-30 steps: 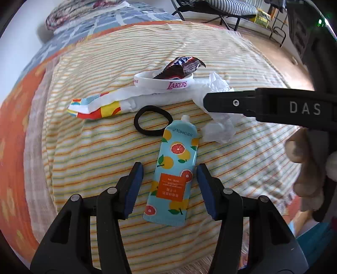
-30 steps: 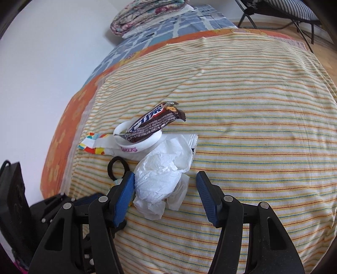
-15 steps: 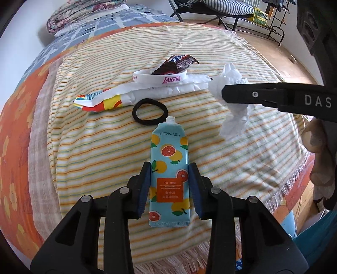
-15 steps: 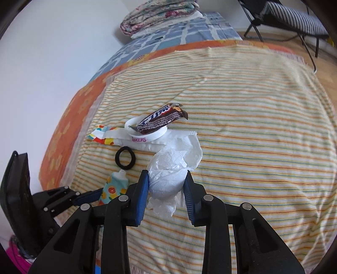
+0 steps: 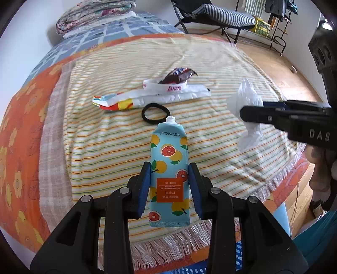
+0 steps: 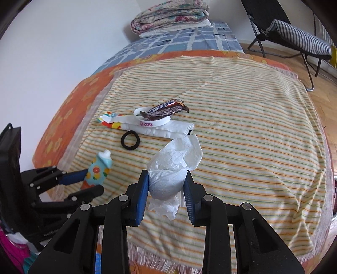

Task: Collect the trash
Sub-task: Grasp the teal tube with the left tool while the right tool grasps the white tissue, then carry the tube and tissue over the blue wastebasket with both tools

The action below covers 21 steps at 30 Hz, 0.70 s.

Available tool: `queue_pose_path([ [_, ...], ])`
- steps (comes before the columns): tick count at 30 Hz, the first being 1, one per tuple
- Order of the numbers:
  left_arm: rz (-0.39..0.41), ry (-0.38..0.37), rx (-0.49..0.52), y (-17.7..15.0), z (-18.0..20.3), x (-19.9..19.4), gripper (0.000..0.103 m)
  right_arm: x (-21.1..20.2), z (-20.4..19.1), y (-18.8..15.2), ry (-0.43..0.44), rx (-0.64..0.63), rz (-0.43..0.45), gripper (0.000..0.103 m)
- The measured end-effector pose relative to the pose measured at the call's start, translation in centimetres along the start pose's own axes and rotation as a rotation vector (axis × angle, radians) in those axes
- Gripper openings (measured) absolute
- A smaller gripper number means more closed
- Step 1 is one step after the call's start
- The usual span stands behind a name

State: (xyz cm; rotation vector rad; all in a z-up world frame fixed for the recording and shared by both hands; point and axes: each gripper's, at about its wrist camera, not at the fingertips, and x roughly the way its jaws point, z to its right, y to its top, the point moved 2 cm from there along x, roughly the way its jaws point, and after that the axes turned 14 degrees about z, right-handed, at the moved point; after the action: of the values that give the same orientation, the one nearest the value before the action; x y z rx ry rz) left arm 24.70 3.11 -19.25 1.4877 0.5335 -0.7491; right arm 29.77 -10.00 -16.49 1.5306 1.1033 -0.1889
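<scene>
My left gripper [image 5: 169, 168] is shut on a light-blue hand-cream tube [image 5: 168, 160] printed with oranges, lifted above the striped blanket [image 5: 105, 143]; the tube's open neck points away from me. My right gripper [image 6: 166, 176] is shut on a crumpled white tissue [image 6: 172, 168], also raised off the blanket. In the left wrist view the tissue [image 5: 248, 118] hangs from the right gripper's black finger [image 5: 273, 116] at the right. A brown candy wrapper [image 6: 166, 108] rests on a white Lakers wristband [image 6: 151, 122].
A long white and colourful wrapper [image 6: 147, 126] lies under the wristband, with a black hair tie [image 6: 130, 140] in front of it. Folded quilts [image 6: 170, 14] sit at the bed's far end. A striped folding chair [image 6: 294, 35] stands on the wooden floor to the right.
Both grippers closed, the left on the tube and the right on the tissue, then rose and drew back from the blanket with them. The wrappers, wristband and hair tie stayed put.
</scene>
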Motion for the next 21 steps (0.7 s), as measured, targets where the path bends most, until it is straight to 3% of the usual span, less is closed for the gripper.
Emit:
queue_pose_path([
  [11, 0.044, -0.019, -0.005, -0.2, 1.0, -3.4, 0.036, -3.5, -2.1, -1.6, 0.020, -0.084, 0.008, 0.030],
  [21, 0.063, -0.032, 0.003, -2.5, 2.8, -6.7, 0.036, -6.8, -4.1, -4.3, 0.036, -0.135, 0.011, 0.030],
])
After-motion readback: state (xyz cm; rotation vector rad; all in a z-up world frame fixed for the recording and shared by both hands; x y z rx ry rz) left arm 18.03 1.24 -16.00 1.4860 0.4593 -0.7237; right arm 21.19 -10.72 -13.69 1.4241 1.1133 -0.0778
